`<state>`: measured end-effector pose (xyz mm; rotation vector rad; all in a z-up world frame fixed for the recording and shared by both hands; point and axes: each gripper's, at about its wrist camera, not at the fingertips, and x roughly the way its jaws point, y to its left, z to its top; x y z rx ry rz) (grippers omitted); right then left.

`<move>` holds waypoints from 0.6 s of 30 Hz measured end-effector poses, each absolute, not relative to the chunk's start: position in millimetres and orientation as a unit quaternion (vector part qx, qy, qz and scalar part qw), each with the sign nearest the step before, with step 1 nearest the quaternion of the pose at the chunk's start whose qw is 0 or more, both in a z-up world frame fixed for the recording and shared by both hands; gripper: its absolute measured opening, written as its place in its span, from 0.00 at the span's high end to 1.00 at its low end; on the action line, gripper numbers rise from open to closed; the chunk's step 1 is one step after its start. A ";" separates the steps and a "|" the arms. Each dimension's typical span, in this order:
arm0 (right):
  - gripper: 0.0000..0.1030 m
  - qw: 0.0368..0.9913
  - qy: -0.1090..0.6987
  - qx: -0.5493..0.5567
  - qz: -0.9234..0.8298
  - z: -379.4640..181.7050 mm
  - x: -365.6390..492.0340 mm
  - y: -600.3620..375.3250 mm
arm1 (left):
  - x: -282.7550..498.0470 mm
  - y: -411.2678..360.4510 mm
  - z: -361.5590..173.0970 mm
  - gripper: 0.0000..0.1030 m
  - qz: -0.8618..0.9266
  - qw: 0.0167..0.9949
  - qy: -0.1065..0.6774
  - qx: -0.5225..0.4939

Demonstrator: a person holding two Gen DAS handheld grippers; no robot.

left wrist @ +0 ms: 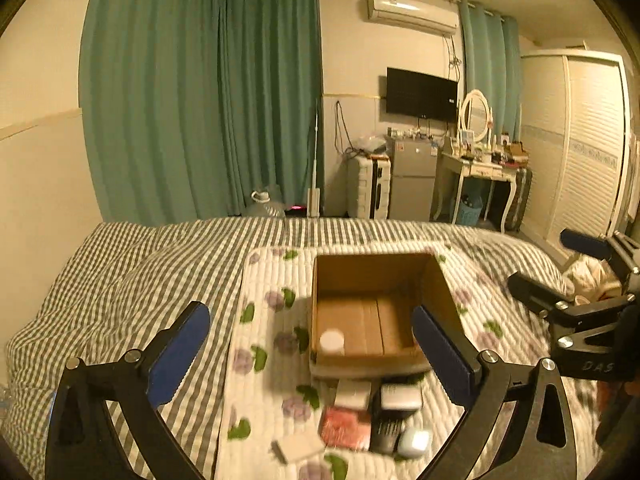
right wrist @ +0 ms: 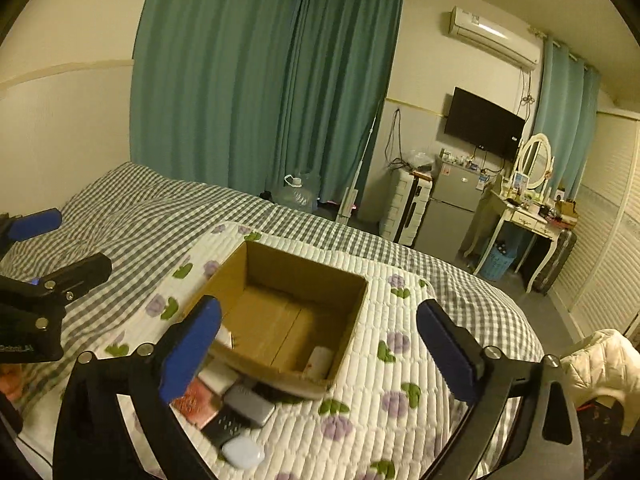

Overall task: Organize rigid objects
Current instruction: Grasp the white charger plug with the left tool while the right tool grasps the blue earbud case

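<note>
Grippers (left wrist: pixel 312 356) (right wrist: pixel 320 348) wide apart above cardboard box (left wrist: pixel 376 268).

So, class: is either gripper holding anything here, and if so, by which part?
Nothing is held. The left gripper and right gripper are both open and empty above the cardboard box.

The room was a bedroom lit in a warm yellowish tone. Teal curtains (left wrist: pixel 200 100) hung floor to ceiling across the far corner, with a narrower pair (left wrist: pixel 490 68) further right. An air conditioner (left wrist: pixel 412 14) sat high on the pale wall above a dark television (left wrist: pixel 421 94). Below stood a white suitcase (left wrist: pixel 368 186), a small grey fridge (left wrist: pixel 412 178) and a white dressing table (left wrist: pixel 482 168) carrying an oval mirror (left wrist: pixel 475 114). A louvred white wardrobe (left wrist: pixel 580 140) filled the right side. The bed (left wrist: pixel 120 272) wore a grey checked cover beneath a floral quilted pad (left wrist: pixel 264 360).
</note>
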<state>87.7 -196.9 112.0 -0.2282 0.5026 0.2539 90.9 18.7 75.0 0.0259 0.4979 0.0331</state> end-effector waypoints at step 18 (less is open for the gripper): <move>0.01 0.882 0.433 -0.104 0.150 -85.2 82.8 -167.7 | 81.7 40.6 -80.9 0.00 0.051 0.923 0.382 0.004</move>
